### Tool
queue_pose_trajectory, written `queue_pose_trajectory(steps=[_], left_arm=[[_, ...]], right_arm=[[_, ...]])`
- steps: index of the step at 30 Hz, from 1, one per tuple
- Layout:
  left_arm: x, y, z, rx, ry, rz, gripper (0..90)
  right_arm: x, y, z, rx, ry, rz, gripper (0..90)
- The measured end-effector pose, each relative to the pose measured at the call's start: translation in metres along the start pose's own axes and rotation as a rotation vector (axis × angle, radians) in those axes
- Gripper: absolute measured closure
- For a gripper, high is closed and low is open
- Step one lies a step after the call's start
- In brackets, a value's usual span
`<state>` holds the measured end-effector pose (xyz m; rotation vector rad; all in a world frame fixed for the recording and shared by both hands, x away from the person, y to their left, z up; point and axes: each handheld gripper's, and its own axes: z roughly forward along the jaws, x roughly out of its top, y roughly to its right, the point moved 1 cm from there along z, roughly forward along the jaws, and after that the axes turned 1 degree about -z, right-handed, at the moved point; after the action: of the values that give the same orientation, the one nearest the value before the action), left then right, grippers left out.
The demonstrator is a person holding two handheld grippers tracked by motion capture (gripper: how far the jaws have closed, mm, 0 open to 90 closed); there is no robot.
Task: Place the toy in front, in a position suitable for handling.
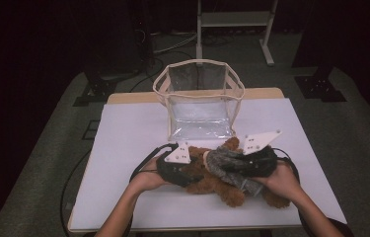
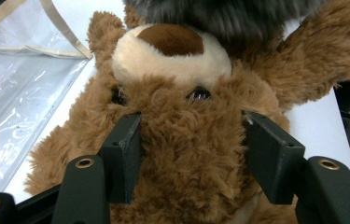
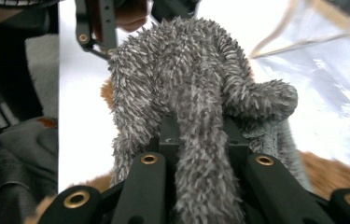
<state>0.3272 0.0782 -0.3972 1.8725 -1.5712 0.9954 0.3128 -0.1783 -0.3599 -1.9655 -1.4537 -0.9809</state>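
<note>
Now my left gripper point(image 2: 189, 154) squeezes the fluffy brown teddy bear point(image 2: 182, 140) on the white counter point(image 1: 128, 148), holding it steady, while my right gripper point(image 3: 200, 140) pinches its fuzzy grey scarf point(image 3: 186, 79), probably to pull it.

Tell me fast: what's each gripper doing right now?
Left gripper: closed on the brown teddy bear's head.
Right gripper: closed on the grey fuzzy garment.
</note>
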Motion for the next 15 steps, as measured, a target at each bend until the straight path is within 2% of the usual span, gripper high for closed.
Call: queue_pose_trajectory(steps=[1, 2, 6, 9, 15], left_arm=[[-0.003, -0.001, -0.002, 0.006, -0.005, -0.004, 40.1], [-0.005, -0.002, -0.002, 0.004, 0.001, -0.007, 39.9], [-0.008, -0.007, -0.009, 0.003, 0.018, -0.015, 39.7], [-0.008, -0.009, -0.014, 0.006, 0.027, -0.014, 40.1], [-0.008, -0.008, -0.021, -0.013, 0.029, -0.021, 38.5]], right_arm=[[0.001, 0.0, 0.011, -0.005, -0.038, -0.02, 75.1], [0.001, 0.001, 0.013, 0.0, -0.036, -0.016, 75.2], [-0.006, 0.009, 0.013, -0.017, -0.051, 0.012, 75.4], [-0.012, 0.015, 0.01, -0.008, -0.033, 0.048, 75.5], [-0.009, 0.019, 0.011, -0.024, -0.047, 0.035, 75.5]])
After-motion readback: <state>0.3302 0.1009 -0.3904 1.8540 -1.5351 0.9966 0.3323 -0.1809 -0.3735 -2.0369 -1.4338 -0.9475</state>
